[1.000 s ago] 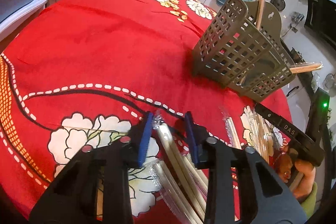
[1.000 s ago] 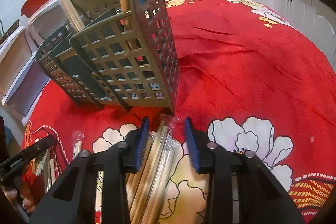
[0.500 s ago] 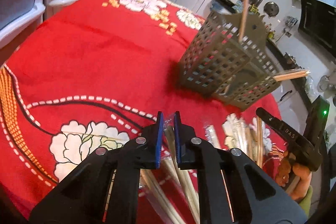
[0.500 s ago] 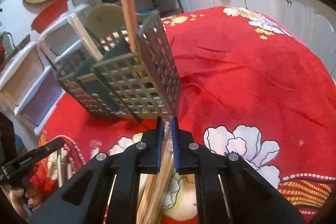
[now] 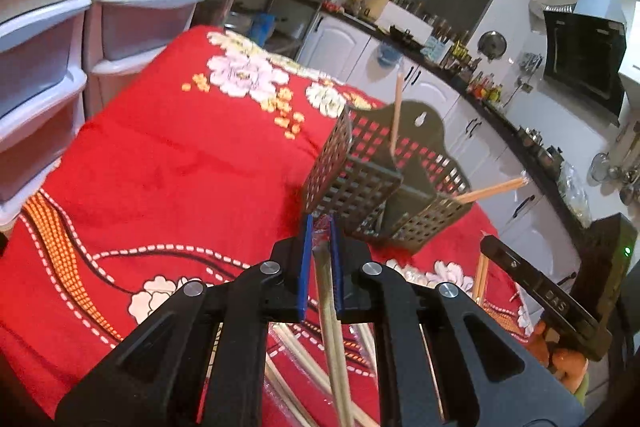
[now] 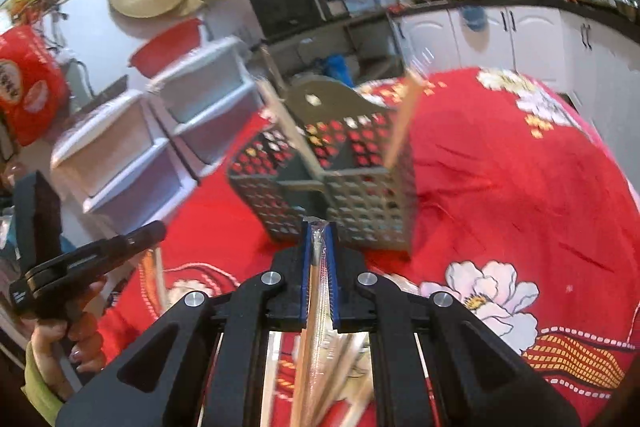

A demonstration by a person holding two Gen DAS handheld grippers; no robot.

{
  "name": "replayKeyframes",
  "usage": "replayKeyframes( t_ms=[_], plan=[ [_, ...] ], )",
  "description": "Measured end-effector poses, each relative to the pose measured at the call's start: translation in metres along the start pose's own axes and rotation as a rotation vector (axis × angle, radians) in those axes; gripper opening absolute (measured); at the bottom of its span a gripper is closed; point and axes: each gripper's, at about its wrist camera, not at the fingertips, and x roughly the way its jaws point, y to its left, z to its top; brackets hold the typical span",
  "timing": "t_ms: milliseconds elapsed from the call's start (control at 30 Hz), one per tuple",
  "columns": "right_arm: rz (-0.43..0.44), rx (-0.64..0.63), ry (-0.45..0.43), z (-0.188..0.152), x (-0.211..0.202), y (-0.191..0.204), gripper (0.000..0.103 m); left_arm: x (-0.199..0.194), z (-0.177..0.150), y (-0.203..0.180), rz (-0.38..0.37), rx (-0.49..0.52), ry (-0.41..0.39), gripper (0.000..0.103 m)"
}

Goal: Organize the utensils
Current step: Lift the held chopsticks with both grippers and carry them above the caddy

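Observation:
A grey perforated utensil basket point(image 5: 372, 183) stands on the red flowered tablecloth point(image 5: 168, 163), with two wrapped chopstick pairs point(image 5: 396, 107) leaning out of it. It also shows in the right wrist view point(image 6: 352, 195). My left gripper point(image 5: 320, 227) is shut on a plastic-wrapped pair of chopsticks point(image 5: 332, 315), held above the cloth just in front of the basket. My right gripper point(image 6: 319, 227) is shut on another wrapped pair of chopsticks point(image 6: 316, 291), also raised in front of the basket. More wrapped chopsticks point(image 5: 296, 363) lie on the cloth below both grippers.
White plastic drawer units point(image 5: 60, 27) stand at the table's left edge. Kitchen cabinets and a counter point(image 5: 460, 99) run behind the table. The other hand-held gripper shows at the right of the left wrist view point(image 5: 552, 299) and at the left of the right wrist view point(image 6: 80, 267).
Both grippers closed on a wrapped chopstick pair from the pile and lifted it off the cloth. The basket now sits lower and farther in both views.

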Motion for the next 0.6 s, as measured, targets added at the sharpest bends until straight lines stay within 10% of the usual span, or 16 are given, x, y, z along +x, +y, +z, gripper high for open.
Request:
replayKeyframes(
  t_ms=[600],
  plan=[
    [0.027,-0.179,-0.188,0.034,-0.046,0.066,0.007,-0.046,0.035,-0.022,-0.025,0.018,-0.135,0.003]
  ],
)
